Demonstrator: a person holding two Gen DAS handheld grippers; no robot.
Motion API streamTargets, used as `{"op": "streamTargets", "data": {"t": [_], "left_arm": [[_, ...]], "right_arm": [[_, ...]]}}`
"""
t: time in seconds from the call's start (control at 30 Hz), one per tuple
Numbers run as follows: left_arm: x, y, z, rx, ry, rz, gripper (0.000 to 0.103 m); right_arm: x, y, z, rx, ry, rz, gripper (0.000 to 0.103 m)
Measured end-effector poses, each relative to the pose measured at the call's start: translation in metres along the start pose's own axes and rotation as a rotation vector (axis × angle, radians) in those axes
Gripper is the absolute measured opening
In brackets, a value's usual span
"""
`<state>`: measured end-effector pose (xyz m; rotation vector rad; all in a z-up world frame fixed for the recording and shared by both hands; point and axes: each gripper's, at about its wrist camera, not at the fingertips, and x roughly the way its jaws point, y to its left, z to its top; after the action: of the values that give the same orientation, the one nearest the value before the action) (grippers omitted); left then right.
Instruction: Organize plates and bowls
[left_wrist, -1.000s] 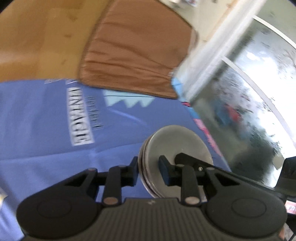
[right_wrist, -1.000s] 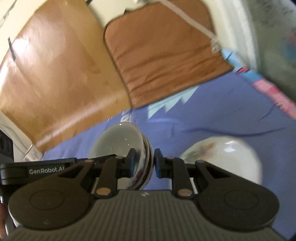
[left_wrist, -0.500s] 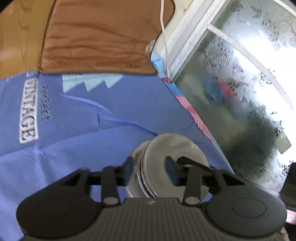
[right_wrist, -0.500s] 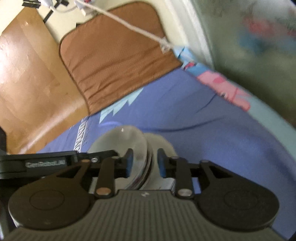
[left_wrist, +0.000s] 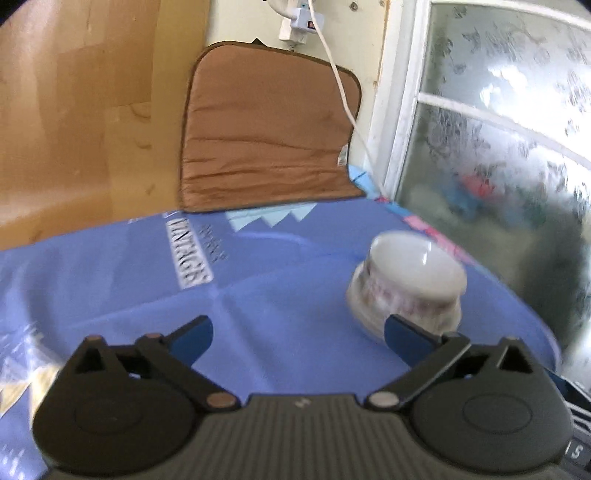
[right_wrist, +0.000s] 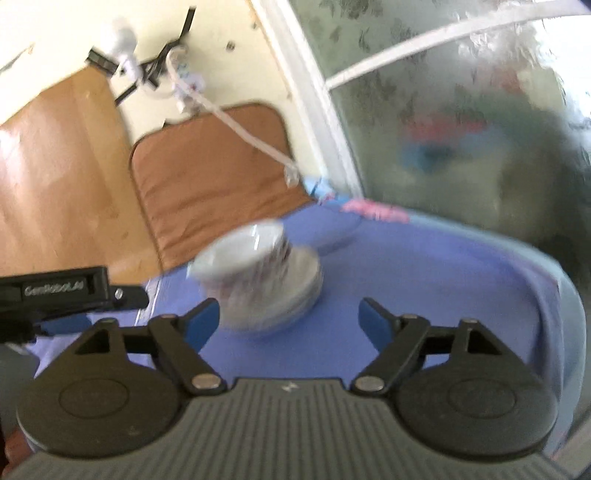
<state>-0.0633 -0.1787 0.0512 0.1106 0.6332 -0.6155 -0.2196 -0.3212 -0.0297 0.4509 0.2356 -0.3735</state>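
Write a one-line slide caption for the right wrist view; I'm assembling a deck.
Right tongs opening, nothing between them, behind stacked bowls on a blue cloth.

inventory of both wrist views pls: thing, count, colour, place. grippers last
bowl: one, white with a reddish pattern outside, on the plates, blurred.
plates: a stack, count unclear, white, on the cloth near the window.
cloth: one, blue with printed lettering, covers the surface.
cushion: one, brown, leaning on the wall behind the cloth.
cable: one, white, hangs from a wall plug down past the cushion.
wood panel: one, light brown, left of the cushion.
window: one, frosted patterned glass, white frame, on the right.
left gripper: black with blue pads, jaws opening, nothing between them.
right gripper: black with blue pads, jaws opening, just before the stack, pads clear of it.
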Motion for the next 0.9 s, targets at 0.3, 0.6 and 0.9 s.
{"op": "streamTargets", "data": {"t": [0.3,0.6,0.9], "left_arm": [[-0.027,-0.008,-0.038,0.052,0.035,0.027,0.103],[-0.047,-0.012,-0.05,0.099,-0.034,0.139,0.103],[-0.054,-0.002,-0.053,0.08,-0.036,0.149,0.103]], "right_arm": [[-0.016,0.018,-0.022,-0.073,0.106,-0.012,0.094],[-0.03,0.027,-0.031,-0.107,0.118,-0.007,0.096],[-0.033,0.032,-0.034,-0.115,0.126,0.004,0.097]]}}
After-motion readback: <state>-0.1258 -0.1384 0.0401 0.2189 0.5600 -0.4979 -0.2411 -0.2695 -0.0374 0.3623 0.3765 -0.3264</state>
